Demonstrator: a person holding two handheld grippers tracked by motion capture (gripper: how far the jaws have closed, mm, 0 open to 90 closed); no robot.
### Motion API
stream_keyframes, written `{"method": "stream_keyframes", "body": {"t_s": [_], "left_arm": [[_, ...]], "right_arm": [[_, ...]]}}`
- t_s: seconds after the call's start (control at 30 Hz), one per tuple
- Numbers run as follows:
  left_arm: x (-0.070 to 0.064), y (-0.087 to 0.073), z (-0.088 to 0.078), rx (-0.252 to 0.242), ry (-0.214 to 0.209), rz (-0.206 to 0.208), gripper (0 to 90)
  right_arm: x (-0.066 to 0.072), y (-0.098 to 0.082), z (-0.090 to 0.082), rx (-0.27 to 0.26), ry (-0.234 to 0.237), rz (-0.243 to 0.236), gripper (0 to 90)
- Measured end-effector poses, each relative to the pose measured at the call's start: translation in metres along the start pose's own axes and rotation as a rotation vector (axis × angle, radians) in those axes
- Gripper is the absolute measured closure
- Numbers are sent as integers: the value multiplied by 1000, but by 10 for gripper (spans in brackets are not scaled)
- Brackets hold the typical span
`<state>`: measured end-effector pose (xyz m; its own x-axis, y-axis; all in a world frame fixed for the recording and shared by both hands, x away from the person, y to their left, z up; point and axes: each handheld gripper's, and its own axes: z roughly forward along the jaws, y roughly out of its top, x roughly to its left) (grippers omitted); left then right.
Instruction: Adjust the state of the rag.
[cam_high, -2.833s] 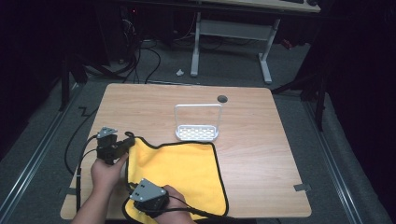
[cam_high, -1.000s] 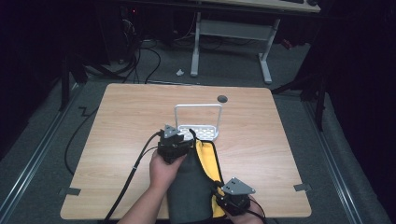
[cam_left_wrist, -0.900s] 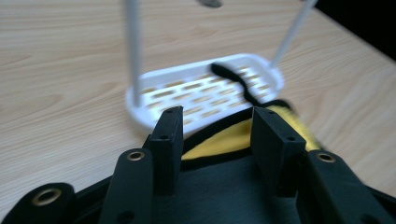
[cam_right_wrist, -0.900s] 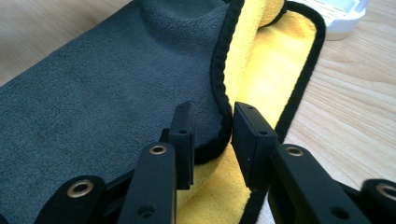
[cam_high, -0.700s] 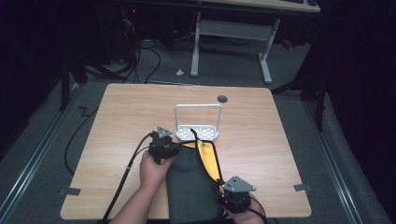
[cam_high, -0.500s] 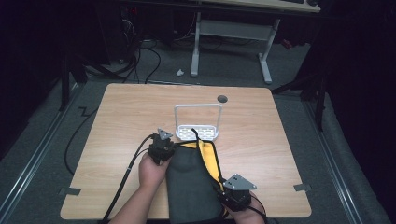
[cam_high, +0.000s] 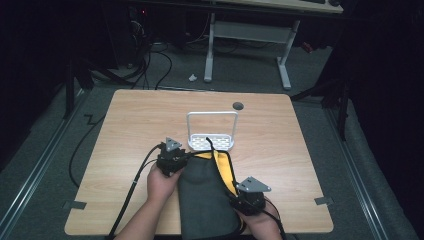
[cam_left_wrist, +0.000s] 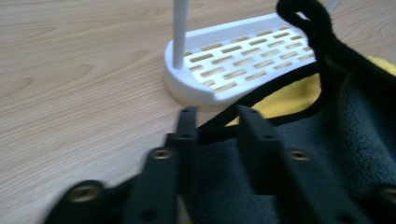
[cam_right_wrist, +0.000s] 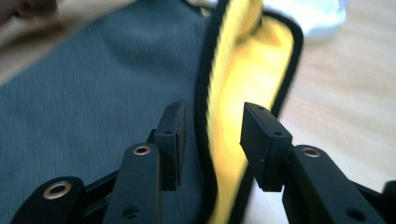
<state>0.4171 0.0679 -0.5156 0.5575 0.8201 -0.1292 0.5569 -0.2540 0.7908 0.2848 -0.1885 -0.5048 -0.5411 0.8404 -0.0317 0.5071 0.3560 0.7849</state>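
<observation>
Our near cloth (cam_high: 205, 200) edge runs off the frame bottom on the desk (cam_high: 125, 130). One folded cloth, one white rack (cam_high: 211, 142). Left claw (cam_left_wrist: 215, 126) has just been opening, spread over the cloth's corner; right claw (cam_right_wrist: 210, 135), also opening, straddles its black-trimmed edge unpinched.

The cloth (cam_high: 207, 195) is dark grey on top, yellow underneath, edged in black. The slotted rack (cam_high: 211, 141) is white; the table (cam_high: 125, 125) light woodgrain.

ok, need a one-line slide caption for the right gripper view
Right gripper with open jaws straddling the black-trimmed edge of the folded yellow-and-grey cloth on the wooden table.
</observation>
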Motion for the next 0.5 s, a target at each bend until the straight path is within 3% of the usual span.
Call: {"method": "stream_keyframes", "body": {"t_s": [0.1,0.2,0.3,0.37,0.43,0.5], "left_arm": [[-1,-3,7,40,15,17,603],[-2,-6,9,69,27,25,744],[-3,-10,11,59,32,41,900],[-3,-11,11,53,35,43,900],[-3,-11,9,48,37,48,900],[-1,-11,6,26,48,40,900]], "right_arm": [[2,18,15,-13,-19,-26,611],[-4,33,35,-4,-32,-8,613],[-10,43,52,-9,-47,-7,618],[-15,47,61,5,-53,7,635],[-19,48,66,17,-53,9,813],[-22,46,65,30,-84,3,854]]}}
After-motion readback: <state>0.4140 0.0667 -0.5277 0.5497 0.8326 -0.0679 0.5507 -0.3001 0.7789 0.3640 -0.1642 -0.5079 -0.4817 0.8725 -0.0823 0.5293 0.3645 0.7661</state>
